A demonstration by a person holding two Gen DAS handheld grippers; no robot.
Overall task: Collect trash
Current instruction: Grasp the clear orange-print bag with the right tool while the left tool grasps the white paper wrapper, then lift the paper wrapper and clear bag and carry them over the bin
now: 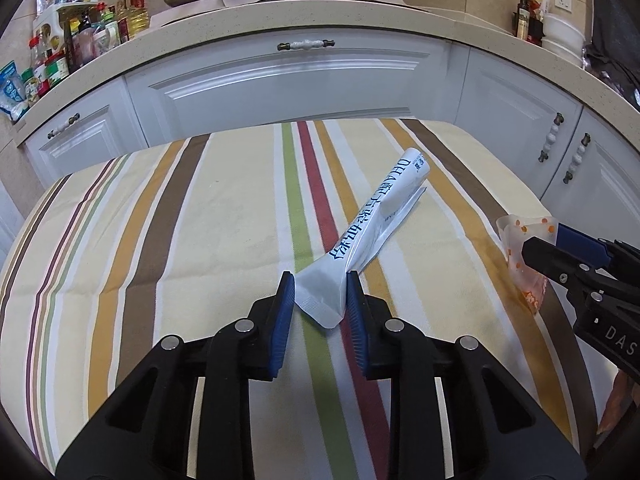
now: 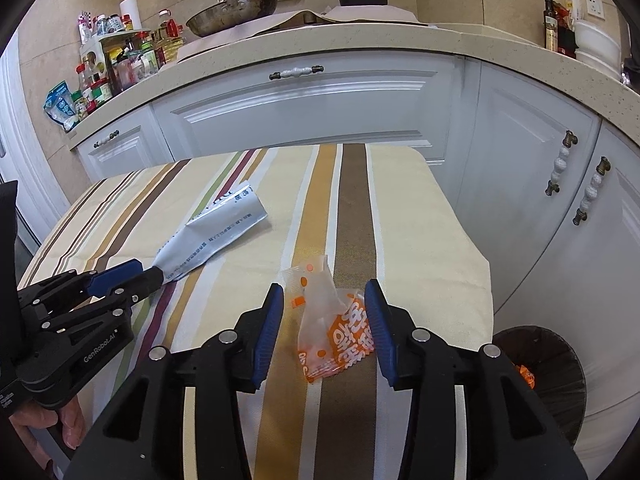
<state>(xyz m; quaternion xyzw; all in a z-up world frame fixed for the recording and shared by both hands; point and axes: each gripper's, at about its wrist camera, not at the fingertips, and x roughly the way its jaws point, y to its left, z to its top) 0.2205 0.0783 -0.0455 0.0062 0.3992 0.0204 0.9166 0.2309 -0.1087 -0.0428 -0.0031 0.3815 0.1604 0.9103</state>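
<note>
Two matching handheld grippers are seen, built of matte black plastic linkages joined by round silver pivot pins. Each finger is faced with a ribbed blue pad. White lettering is printed on the left gripper (image 2: 158,274) and the right gripper (image 1: 540,240).

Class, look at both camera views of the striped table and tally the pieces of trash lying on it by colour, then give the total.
White and silver wrapper with blue print: 1
Orange and clear snack wrapper: 1
Total on the striped table: 2
</note>
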